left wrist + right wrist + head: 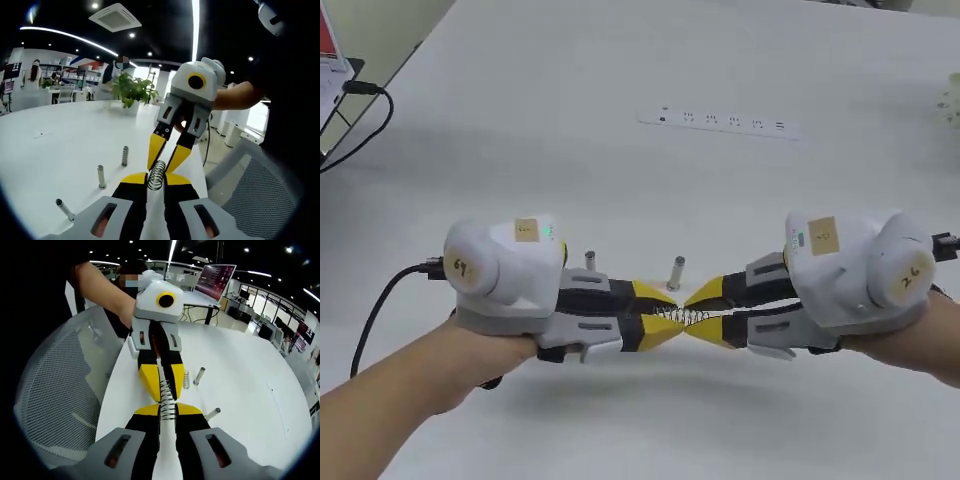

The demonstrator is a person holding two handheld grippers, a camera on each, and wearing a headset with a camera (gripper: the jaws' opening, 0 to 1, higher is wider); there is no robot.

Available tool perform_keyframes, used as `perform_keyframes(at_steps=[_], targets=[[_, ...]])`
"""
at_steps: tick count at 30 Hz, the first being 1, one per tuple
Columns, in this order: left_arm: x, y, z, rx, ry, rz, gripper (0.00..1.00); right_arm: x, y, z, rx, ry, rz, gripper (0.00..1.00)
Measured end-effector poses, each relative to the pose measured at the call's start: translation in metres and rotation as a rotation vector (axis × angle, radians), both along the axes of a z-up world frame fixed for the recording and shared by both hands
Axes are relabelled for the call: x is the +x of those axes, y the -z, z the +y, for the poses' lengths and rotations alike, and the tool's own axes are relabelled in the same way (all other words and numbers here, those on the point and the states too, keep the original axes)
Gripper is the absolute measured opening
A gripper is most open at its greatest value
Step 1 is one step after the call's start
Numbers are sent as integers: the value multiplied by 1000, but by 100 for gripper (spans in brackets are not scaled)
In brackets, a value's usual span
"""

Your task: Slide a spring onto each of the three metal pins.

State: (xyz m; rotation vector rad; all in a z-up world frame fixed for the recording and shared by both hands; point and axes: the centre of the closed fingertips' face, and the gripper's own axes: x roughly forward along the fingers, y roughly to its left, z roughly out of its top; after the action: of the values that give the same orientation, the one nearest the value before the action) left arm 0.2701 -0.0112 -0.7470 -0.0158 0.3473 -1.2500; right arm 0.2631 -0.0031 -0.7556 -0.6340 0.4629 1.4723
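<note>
My two grippers meet tip to tip over the white table (620,170). A small metal spring (688,318) lies level between them. The left gripper (672,318) is shut on one end and the right gripper (694,318) on the other. Two bare upright pins (590,261) (676,272) stand just behind the jaws. In the left gripper view the spring (156,175) sits end-on in my left gripper (156,180), and a pin wearing a spring (124,156) stands beyond two bare pins (101,176) (64,209). In the right gripper view the spring (167,399) runs into my right gripper (168,411).
A white power strip (720,122) lies farther back on the table. A black cable (360,110) curls at the far left edge. A grey mesh chair (60,390) stands by the table's near side. A plant (132,90) sits at the far end.
</note>
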Motion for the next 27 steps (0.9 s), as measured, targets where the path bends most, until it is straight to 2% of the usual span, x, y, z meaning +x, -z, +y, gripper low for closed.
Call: perform_keyframes(at_steps=[15,19,27], targets=[[-6,1,-2,10,41,-1,3,-5,1,-2,-15,-8,0,9],[-5,0,0,9,39,3,2,-5,7,-10,-47,-3,1,12],[-8,-1,-2,2,48,6,2,-4,5,-13,-13,22,14,9]])
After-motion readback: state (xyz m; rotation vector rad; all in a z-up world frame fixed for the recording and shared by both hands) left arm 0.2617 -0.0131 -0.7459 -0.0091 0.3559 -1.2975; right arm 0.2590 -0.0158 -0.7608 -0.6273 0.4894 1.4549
